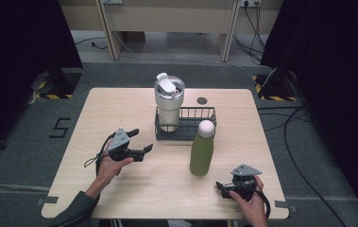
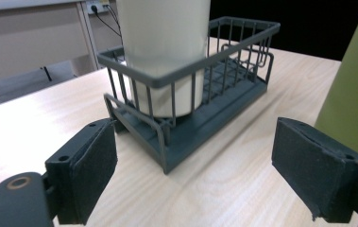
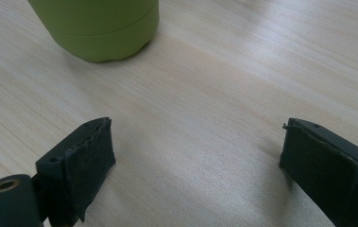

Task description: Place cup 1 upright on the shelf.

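Just ahead of the right gripper (image 1: 227,188), a little toward the table's middle, stands the green bottle (image 1: 201,152), upright on the table (image 1: 120,101) with its white cap on. In the right gripper view its rounded base (image 3: 102,29) sits beyond the jaws and off toward their left side, not centred between them. Those jaws are spread wide with bare wood between the pads, pinching nothing, and held low over the tabletop.

Past the bottle from that gripper sits the dark wire basket (image 1: 186,124), its near rail just beside the bottle's shoulder. A white tumbler (image 1: 169,101) with a flip lid stands in the basket's left end; the other end looks free.

The left gripper (image 1: 139,145) hovers to the far side of the bottle, jaws likewise spread and empty, aimed at the basket's corner (image 2: 167,156), with the tumbler's wall behind the wires and the bottle's green flank at its right edge.

Risks, as I judge them: the bottle is tall and narrow, so a low, off-centre close from the right gripper could push the base sideways and topple it into the basket. A grip near the base may let it pivot when lifted. If both tools move in together, their jaws could collide around the bottle.
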The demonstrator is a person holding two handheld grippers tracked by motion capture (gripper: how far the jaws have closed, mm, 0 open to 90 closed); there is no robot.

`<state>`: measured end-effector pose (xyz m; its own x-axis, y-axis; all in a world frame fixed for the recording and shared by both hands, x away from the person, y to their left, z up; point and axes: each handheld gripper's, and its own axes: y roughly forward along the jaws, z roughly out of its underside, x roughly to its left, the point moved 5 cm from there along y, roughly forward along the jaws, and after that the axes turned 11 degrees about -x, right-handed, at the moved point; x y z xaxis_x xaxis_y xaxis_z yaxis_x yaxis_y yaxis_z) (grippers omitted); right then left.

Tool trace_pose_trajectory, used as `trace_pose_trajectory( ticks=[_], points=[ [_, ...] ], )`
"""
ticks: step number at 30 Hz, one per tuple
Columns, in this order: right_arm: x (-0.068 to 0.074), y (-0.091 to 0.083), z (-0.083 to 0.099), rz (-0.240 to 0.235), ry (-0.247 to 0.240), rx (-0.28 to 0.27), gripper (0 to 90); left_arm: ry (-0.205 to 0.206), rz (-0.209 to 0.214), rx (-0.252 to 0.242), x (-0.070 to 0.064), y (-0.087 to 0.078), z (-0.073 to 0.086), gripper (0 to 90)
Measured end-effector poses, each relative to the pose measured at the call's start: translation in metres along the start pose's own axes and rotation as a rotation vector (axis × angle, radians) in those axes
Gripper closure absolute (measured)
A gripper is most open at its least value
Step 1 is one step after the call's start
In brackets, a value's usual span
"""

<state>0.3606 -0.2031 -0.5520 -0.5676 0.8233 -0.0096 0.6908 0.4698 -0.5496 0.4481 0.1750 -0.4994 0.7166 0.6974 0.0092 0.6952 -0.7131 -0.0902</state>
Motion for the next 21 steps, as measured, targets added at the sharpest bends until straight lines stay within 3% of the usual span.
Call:
trace_pose_trajectory(
  ticks=[7, 21],
  points=[
    [0.0, 0.0, 0.0, 0.0, 0.003, 0.0, 10.4, -0.001, -0.009, 0.023, 0.0, -0.007, 0.01, 14.6],
    [0.0, 0.0, 0.0, 0.0, 0.003, 0.0, 10.4, 0.016, 0.015, 0.093, -0.011, -0.02, 0.026, 14.6]
  ],
)
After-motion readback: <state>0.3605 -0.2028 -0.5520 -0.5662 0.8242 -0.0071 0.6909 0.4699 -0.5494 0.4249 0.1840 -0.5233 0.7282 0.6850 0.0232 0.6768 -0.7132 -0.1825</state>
